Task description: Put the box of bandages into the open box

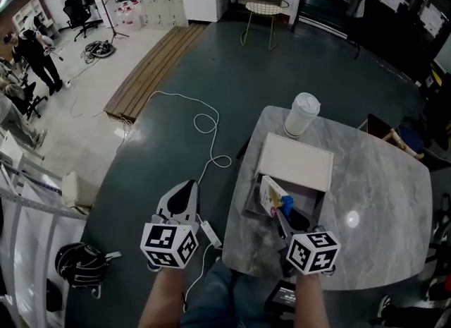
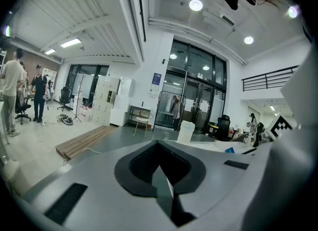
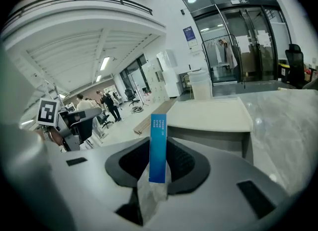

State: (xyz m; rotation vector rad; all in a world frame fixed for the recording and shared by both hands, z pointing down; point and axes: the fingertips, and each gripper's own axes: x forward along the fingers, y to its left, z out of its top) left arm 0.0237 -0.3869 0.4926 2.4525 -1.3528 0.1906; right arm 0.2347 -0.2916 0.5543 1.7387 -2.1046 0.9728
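Note:
The box of bandages point(image 1: 273, 196), white with yellow and blue print, stands on edge between the jaws of my right gripper point(image 1: 281, 214), which is shut on it. It hangs over the near left corner of the open grey box point(image 1: 308, 194), whose cream lid point(image 1: 296, 161) lies folded back behind. In the right gripper view the bandage box shows its blue edge point(image 3: 158, 148) upright in my right gripper point(image 3: 158, 168), with the cream lid point(image 3: 213, 115) just beyond. My left gripper point(image 1: 188, 187) is off the table's left side, over the floor, shut and holding nothing point(image 2: 158, 168).
A white lidded cup point(image 1: 301, 113) stands at the marble table's point(image 1: 380, 192) far edge behind the open box. A white cable point(image 1: 204, 123) runs over the dark floor to the left. A wooden platform point(image 1: 151, 73), a wire chair point(image 1: 262, 5) and people point(image 1: 35, 55) are farther off.

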